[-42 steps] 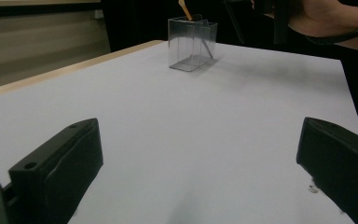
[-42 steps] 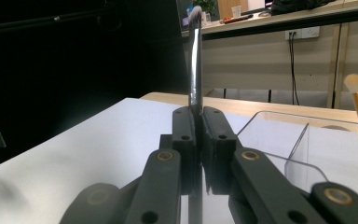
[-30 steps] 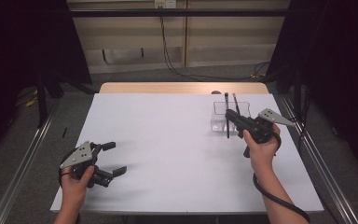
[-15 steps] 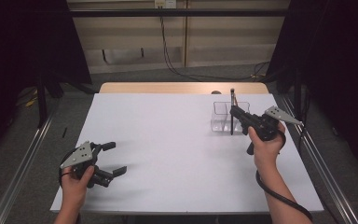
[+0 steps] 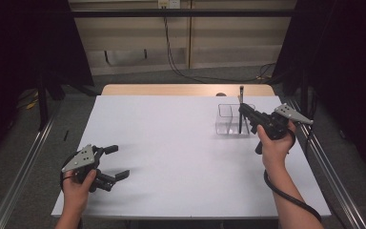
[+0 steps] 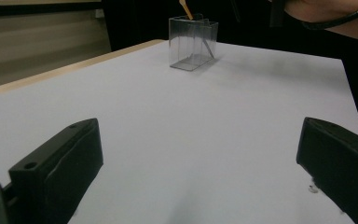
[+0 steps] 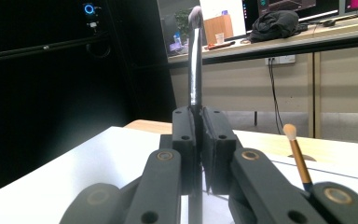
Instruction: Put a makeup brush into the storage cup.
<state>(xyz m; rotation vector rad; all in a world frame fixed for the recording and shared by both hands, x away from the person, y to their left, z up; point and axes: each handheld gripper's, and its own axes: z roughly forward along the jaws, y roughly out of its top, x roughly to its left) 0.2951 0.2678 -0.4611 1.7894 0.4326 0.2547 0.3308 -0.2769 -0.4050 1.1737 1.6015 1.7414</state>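
Now, step in hand: the right claw [image 5: 244, 112] holds a dark makeup brush [image 5: 241, 107] upright over the clear box [image 5: 226, 119] near the far right of the tabletop [image 5: 171, 143]; I judge the job is to lower it into the box.
How to do it well: keep the brush vertical, line its lower end over an open compartment, sink slowly, and part the jaws only once the tip rests on the bottom, so it does not topple or knock the box.
Watch for: the other brush [image 7: 297, 158], tan-tipped with an orange handle, already leaning in the box; keep clear of it.
Right claw: jaws pressed tight on the brush handle, seen in the right gripper view.
Left claw [image 5: 116, 162]: jaws wide apart, nothing between them, low over the near left of the tabletop.
Brush looks: slim glossy dark handle [image 7: 195, 70], soft greyish tuft on top.
Box looks: transparent, thin-walled, divided inside; which compartment the brush is over I cannot tell.
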